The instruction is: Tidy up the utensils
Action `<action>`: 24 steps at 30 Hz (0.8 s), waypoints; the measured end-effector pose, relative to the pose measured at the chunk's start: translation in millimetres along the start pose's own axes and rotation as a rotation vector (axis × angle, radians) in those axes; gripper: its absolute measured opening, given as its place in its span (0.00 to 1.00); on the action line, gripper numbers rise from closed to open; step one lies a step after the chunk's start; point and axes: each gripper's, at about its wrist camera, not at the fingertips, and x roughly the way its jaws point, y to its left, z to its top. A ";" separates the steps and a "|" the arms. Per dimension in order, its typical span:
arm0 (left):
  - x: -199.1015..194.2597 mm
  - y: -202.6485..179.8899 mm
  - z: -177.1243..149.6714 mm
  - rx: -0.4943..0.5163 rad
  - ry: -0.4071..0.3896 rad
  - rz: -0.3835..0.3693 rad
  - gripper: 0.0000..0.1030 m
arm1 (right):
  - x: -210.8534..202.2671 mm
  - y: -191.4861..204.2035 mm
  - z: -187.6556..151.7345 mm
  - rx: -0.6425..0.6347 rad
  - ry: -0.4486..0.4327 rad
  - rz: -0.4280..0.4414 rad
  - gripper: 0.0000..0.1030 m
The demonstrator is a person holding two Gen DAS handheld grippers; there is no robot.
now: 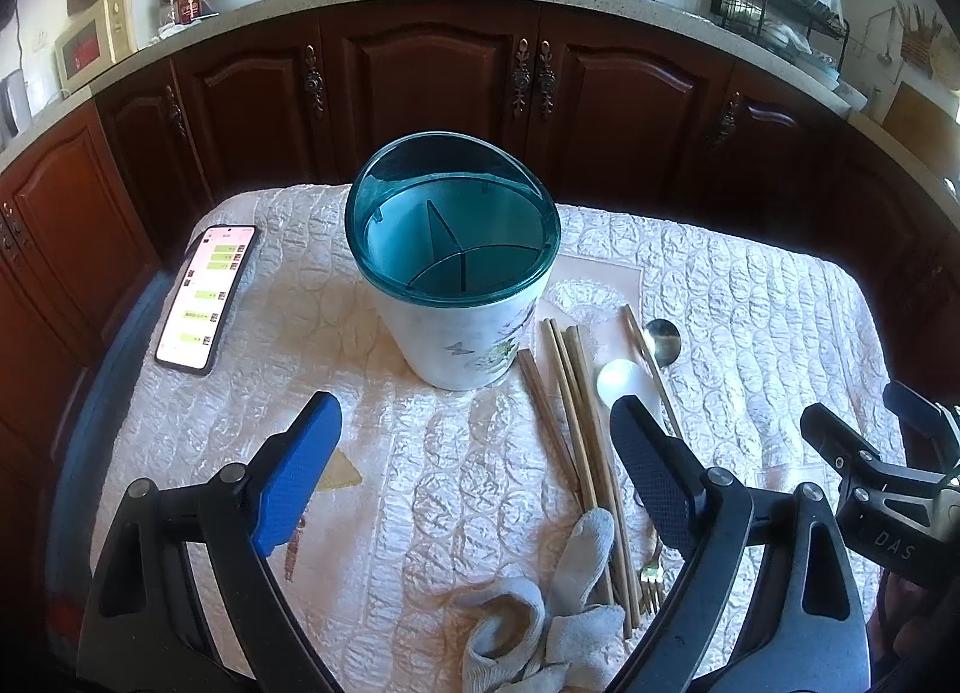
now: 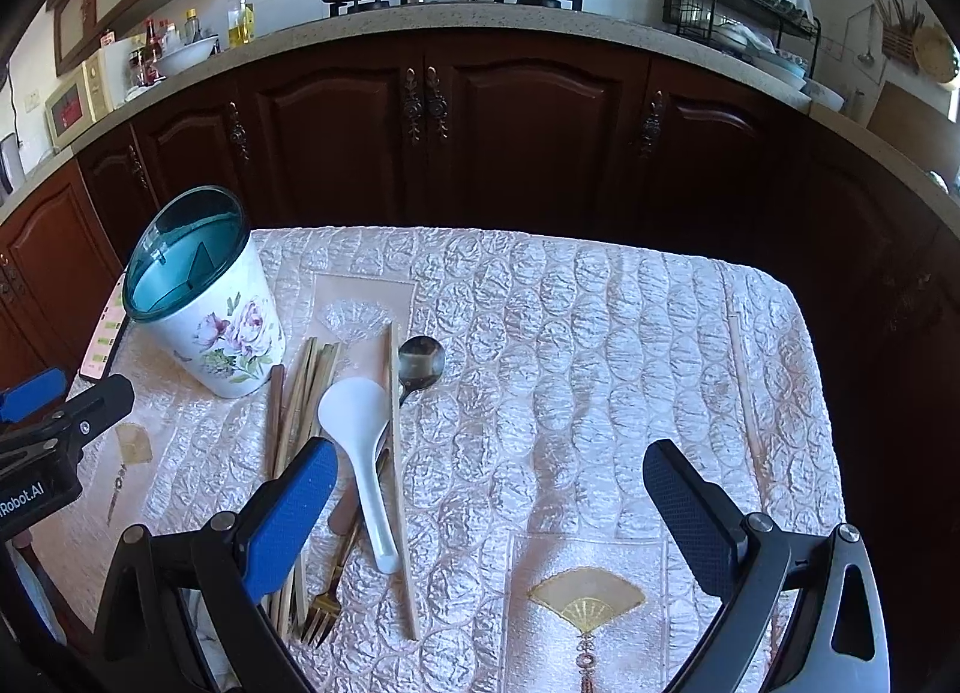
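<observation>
A white floral utensil holder [image 1: 462, 327] [image 2: 231, 333] with a teal rim and inner dividers stands empty on the quilted table. Right of it lie several wooden chopsticks [image 1: 573, 411] [image 2: 300, 393], a white rice paddle [image 2: 360, 435] [image 1: 621, 381], a metal spoon [image 2: 420, 360] [image 1: 663, 339] and a gold fork [image 2: 327, 591] [image 1: 651, 573]. My left gripper [image 1: 474, 483] hovers open in front of the holder, holding nothing. My right gripper [image 2: 492, 513] is open over bare cloth, its left finger [image 2: 294, 513] above the chopsticks.
A lit phone [image 1: 207, 297] lies at the table's left edge. A grey glove [image 1: 552, 615] rests on the near ends of the chopsticks. Dark wood cabinets [image 2: 528, 117] and a counter with pots stand behind the table. Open cloth [image 2: 630, 363] spreads to the right.
</observation>
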 end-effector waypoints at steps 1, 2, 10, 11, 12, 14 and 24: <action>0.2 0.2 -0.1 0.000 0.000 0.001 0.89 | 0.3 0.4 0.1 0.000 -0.001 0.000 0.99; 0.5 0.3 0.4 -0.001 -0.001 0.002 0.89 | 0.6 0.8 0.1 -0.001 -0.002 0.000 0.99; 1.0 0.8 1.3 -0.003 -0.004 0.002 0.89 | 0.8 -0.2 -0.5 0.006 -0.006 0.022 0.99; 0.9 0.8 1.5 -0.003 -0.004 0.002 0.89 | 0.7 -0.1 -0.6 0.005 -0.007 0.023 0.99; 0.9 0.7 1.5 -0.002 -0.003 0.002 0.89 | 0.7 0.0 -0.4 0.003 -0.008 0.023 0.99; 0.2 0.9 2.4 -0.001 -0.006 0.002 0.89 | -0.1 0.2 -0.6 0.002 -0.011 0.025 0.99; -2.2 0.0 3.4 0.000 -0.007 -0.004 0.89 | -3.1 -0.7 0.0 0.010 -0.022 0.047 0.99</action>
